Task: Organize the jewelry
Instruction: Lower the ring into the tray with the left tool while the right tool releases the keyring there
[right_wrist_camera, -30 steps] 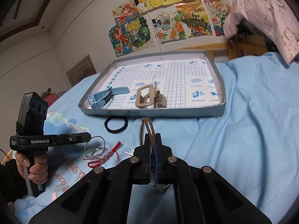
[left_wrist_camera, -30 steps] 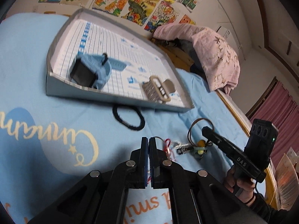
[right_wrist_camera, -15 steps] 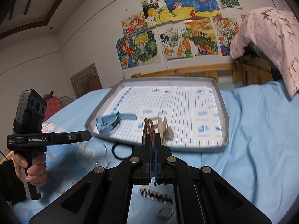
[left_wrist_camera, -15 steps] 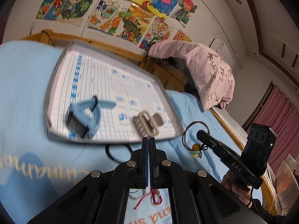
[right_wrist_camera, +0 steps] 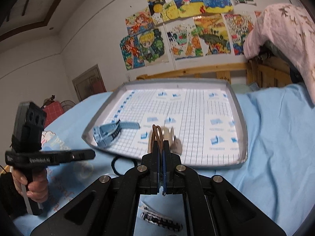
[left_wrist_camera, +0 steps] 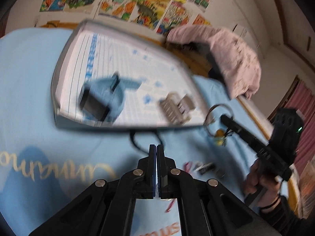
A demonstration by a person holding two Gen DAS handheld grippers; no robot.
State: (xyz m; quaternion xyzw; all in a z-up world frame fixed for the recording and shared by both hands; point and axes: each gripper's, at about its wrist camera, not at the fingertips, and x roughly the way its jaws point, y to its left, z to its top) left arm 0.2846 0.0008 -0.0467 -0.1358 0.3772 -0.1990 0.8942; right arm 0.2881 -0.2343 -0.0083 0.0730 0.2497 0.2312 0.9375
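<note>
A shallow grey tray (right_wrist_camera: pixel 239 110) with a grid-printed floor lies on the blue bed sheet (right_wrist_camera: pixel 275 147), its far edge toward the wooden bed frame. Two pieces are already inside: a blue watch (right_wrist_camera: pixel 107 132) in the near left corner and a beige hair claw (left_wrist_camera: pixel 176 108) near the middle of the near edge.

The right gripper (right_wrist_camera: pixel 161 151) has its jaws pinched tight on a brown cord loop (right_wrist_camera: pixel 156 134) — in the left wrist view the same loop hangs from its tip with a yellow bead below it. It hovers at the tray's near edge, so this piece looks about to go in.

The left gripper (left_wrist_camera: pixel 156 153) also shows its jaws pressed together; a thin pale sliver sits between them, but the blur leaves it unclear whether anything is held.

Still out on the sheet: a black hair tie (right_wrist_camera: pixel 123 164) just before the tray's near edge, a clear bangle, blurred, beside the left gripper in the right wrist view, a red cord piece (left_wrist_camera: pixel 187 166), and a black-and-white chain bracelet (right_wrist_camera: pixel 161 219) nearest the person. By my reckoning the job is under half done.
</note>
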